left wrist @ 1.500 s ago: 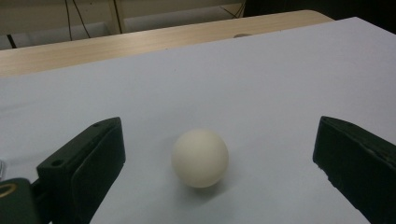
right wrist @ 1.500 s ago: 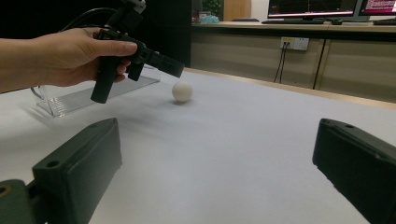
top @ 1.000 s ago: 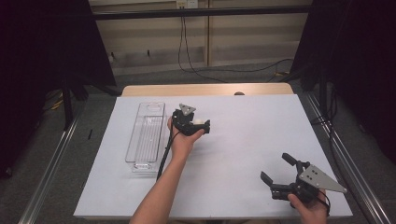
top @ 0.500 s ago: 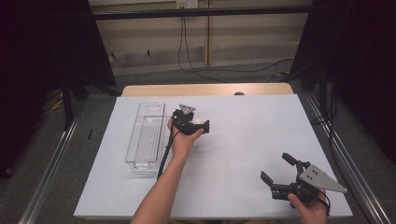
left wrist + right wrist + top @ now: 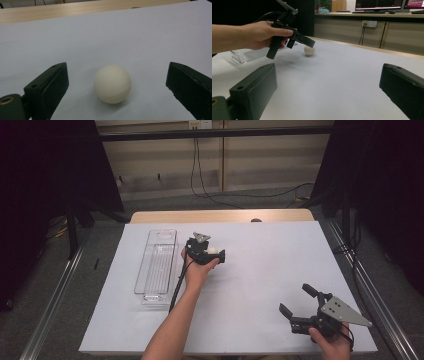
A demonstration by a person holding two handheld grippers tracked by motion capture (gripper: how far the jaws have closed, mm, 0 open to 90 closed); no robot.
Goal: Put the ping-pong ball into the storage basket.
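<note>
The left gripper (image 5: pixel 117 82) straddles the white ball (image 5: pixel 112 84), jaws spread wide for a grasp, seemingly bound for the clear tray (image 5: pixel 156 265) beside the ball; the right gripper (image 5: pixel 299 304) idles open, well away

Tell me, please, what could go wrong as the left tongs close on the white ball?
The white ball sits loose on the smooth white table cover, between the open left tongs but touching neither jaw. If one jaw meets it first, it could roll away. It also looks smooth and round, so an off-centre squeeze might squirt it forward. The clear tray lies to the far side of the hand, so a dropped ball could roll off the table.
</note>
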